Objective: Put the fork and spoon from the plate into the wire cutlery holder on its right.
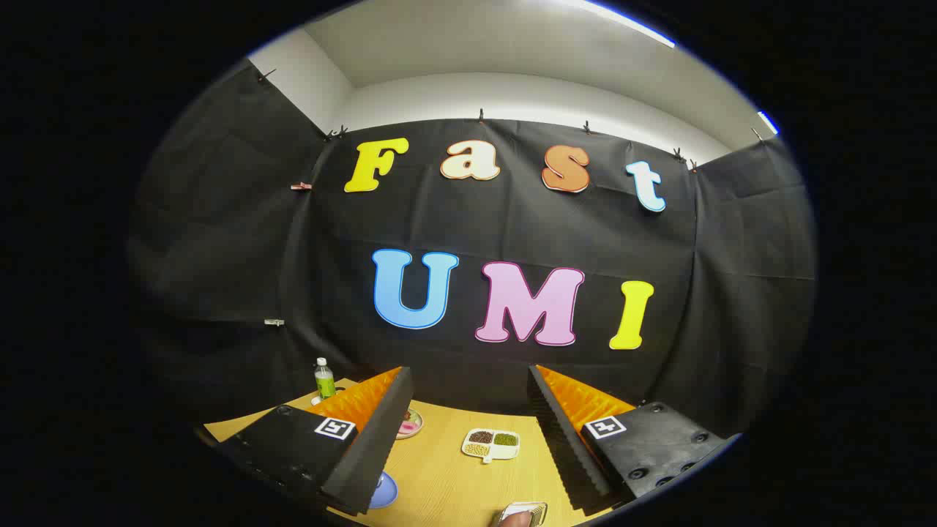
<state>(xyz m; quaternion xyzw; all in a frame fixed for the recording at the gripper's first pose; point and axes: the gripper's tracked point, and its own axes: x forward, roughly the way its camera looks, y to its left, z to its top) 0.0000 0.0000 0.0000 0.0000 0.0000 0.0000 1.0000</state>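
Gripper view pitched high over wooden table (446, 476), gripper (468, 446) w/ fingers spread wide apart, nothing between. Ahead of fingers: small divided dish (491, 444) of grains; pink-rimmed dish (411, 423) peeking past left finger; green-label bottle (324, 379) far left. Blue plate (385, 490) mostly hidden under left finger; fork & spoon not made out, presumably on it. Light striped object (528, 511) low between fingers, cut off, maybe wire holder, can't tell. Cutlery likely light, stiff, slippery metal; best pinched mid-handle, firmly. Needs tilting down first.
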